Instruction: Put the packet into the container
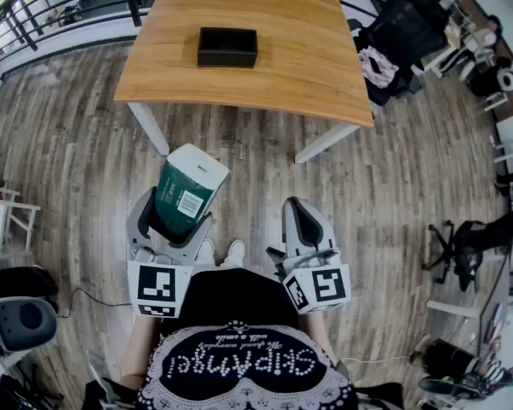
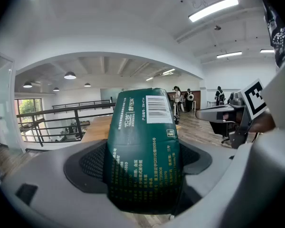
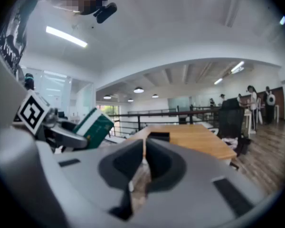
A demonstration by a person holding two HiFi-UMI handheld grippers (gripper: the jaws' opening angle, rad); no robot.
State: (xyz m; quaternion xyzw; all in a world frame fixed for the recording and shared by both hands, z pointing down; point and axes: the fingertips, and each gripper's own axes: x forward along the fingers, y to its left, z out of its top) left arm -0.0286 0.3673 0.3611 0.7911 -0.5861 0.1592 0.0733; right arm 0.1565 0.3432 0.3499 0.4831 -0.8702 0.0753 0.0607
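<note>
our left gripper (image 1: 181, 218) nearest, jaws wide and clamped on green packet (image 1: 188, 190), right gripper (image 1: 302, 214) closed empty, we see black container (image 1: 227, 47) on wooden table (image 1: 312, 54) ahead

The packet (image 1: 186, 196) sits between the jaws of the left gripper (image 1: 175, 219), left of the right gripper (image 1: 300, 216). Ahead, well apart from both, stands the table (image 1: 316, 67); the container (image 1: 227, 47) rests on it, left of centre.

My left gripper (image 1: 173, 213) clamped the green, white-ended packet (image 1: 188, 188), tilted; the black container (image 1: 227, 47) sat well apart on the table (image 1: 312, 54).
</note>
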